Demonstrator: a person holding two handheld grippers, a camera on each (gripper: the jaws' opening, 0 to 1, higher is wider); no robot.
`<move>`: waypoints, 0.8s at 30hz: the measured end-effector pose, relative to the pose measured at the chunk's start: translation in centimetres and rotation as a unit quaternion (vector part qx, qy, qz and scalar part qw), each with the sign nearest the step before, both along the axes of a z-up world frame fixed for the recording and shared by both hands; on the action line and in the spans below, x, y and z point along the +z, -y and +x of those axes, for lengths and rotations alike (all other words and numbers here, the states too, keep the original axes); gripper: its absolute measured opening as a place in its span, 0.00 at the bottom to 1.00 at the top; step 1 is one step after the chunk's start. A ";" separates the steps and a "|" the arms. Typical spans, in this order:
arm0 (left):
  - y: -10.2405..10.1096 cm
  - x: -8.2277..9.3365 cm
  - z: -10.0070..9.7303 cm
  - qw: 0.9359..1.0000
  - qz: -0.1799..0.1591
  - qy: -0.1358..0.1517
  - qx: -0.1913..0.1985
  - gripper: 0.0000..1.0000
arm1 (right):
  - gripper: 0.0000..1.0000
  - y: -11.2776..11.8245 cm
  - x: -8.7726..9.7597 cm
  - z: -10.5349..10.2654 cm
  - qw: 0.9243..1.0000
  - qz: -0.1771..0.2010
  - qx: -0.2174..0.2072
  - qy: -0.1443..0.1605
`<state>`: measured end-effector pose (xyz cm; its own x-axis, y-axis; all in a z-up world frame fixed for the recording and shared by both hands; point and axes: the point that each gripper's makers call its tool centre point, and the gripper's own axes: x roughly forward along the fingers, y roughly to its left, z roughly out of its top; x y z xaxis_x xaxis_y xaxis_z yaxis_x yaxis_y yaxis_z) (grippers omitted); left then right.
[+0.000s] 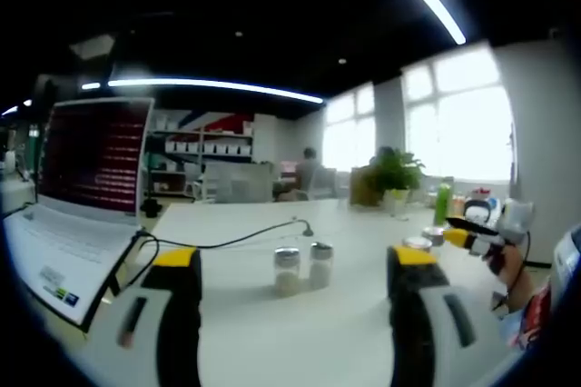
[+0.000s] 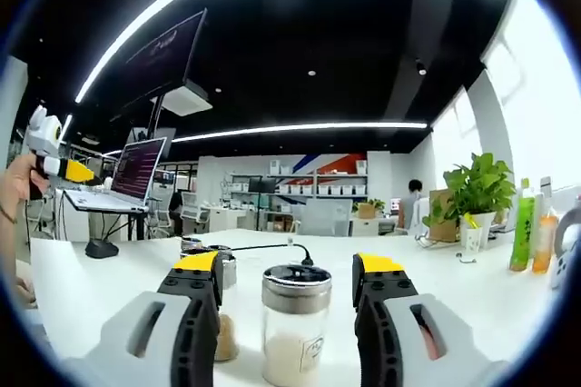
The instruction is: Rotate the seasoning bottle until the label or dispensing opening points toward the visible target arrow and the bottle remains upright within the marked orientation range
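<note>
Honestly, with my right gripper [image 2: 286, 292] gaping around the upright seasoning bottle [image 2: 295, 325] on the white table [image 2: 454, 301], left gripper [image 1: 295, 282] open too, I'd pinch its slick, breakable glass body below the metal cap [image 2: 296, 282].

Both claws [image 1: 298, 314] [image 2: 286, 328] are white with yellow tips. The bottle [image 2: 295, 325] is clear, white-filled, silver-lidded; the table [image 2: 472, 305] is white, the plant [image 2: 474, 189] green.
</note>
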<state>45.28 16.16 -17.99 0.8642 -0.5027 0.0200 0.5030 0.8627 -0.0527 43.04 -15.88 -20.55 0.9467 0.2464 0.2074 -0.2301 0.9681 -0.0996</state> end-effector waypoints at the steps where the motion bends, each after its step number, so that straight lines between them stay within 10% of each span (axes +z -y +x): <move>1: 0.0 0.0 0.0 1.000 0.000 -0.001 0.000 0.89 | 0.58 -0.1 0.8 -0.4 1.000 0.000 0.006 0.011; 8: -0.2 0.1 -0.1 1.000 0.000 0.003 0.001 0.89 | 0.59 -0.7 3.5 -1.0 0.998 -0.013 0.049 0.023; 11: -0.4 0.1 -0.1 1.000 0.000 0.003 0.004 0.89 | 0.60 -1.8 3.1 -0.5 0.995 -0.067 0.074 0.008; 18: -0.3 0.3 -0.3 1.000 0.002 0.005 0.000 0.89 | 0.62 -2.2 2.4 0.1 0.985 -0.063 0.158 -0.034; 24: -0.6 0.4 -0.4 1.000 -0.001 0.008 0.005 0.89 | 0.59 -2.0 1.0 1.4 0.961 -0.028 0.260 -0.088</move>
